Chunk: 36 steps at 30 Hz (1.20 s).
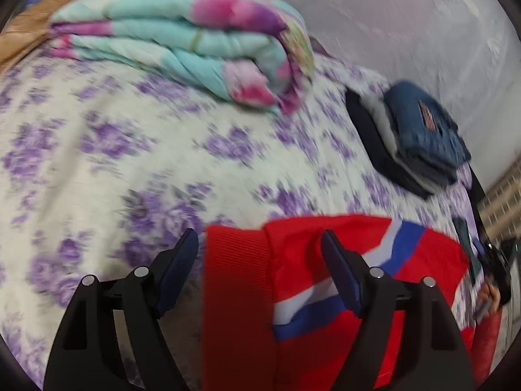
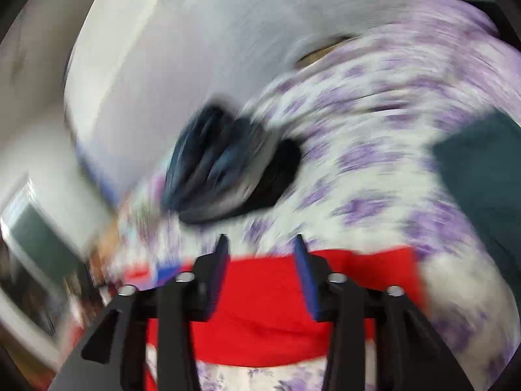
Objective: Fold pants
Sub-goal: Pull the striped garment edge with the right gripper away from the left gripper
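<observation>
On the floral bedsheet (image 1: 97,150), the red pants (image 1: 293,293) with white and blue stripes lie at six o'clock in both views. Left gripper (image 1: 260,251) stands spread, its pads clear of the cloth below. Right gripper (image 2: 260,247) is likewise spread above the red waistband, gripping nothing. Folded jeans (image 1: 426,130) sit at two o'clock, a rolled quilt (image 1: 182,39) at eleven.
</observation>
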### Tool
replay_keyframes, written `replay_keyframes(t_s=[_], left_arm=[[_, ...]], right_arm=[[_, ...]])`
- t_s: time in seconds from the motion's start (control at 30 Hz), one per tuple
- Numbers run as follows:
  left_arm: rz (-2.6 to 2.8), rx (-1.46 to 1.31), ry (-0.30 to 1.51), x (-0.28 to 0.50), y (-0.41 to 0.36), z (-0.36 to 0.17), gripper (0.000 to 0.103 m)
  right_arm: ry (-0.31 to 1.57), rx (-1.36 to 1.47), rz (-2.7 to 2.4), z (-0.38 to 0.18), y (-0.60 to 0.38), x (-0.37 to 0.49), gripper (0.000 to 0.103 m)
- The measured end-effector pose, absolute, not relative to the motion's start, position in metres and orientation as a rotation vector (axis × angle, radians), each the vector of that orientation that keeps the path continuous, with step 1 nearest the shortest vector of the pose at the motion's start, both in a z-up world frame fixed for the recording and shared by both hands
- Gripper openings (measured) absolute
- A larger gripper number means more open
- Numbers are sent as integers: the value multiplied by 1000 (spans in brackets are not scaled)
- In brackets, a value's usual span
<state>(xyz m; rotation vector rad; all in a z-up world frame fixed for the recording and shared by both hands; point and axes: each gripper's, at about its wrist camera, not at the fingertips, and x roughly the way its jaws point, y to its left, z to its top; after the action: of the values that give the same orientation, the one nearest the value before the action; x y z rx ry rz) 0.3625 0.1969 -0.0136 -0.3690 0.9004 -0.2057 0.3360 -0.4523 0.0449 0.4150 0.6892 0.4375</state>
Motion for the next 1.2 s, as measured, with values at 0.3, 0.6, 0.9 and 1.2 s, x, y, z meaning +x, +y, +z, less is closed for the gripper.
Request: replay_keyframes(t_s=[0.3, 0.6, 0.9, 1.2], left_arm=[[-295, -383, 839, 369, 205, -12, 43], [-348, -400, 827, 372, 206, -11, 36], [-369, -381, 699, 335, 201, 20, 23], [-357, -381, 500, 193, 208, 45, 72]], right_arm=[[887, -17, 761, 41, -294, 413, 59], [954, -299, 785, 7, -234, 414, 3], [756, -357, 674, 78, -224, 275, 3], [657, -344, 713, 79, -215, 104, 3]])
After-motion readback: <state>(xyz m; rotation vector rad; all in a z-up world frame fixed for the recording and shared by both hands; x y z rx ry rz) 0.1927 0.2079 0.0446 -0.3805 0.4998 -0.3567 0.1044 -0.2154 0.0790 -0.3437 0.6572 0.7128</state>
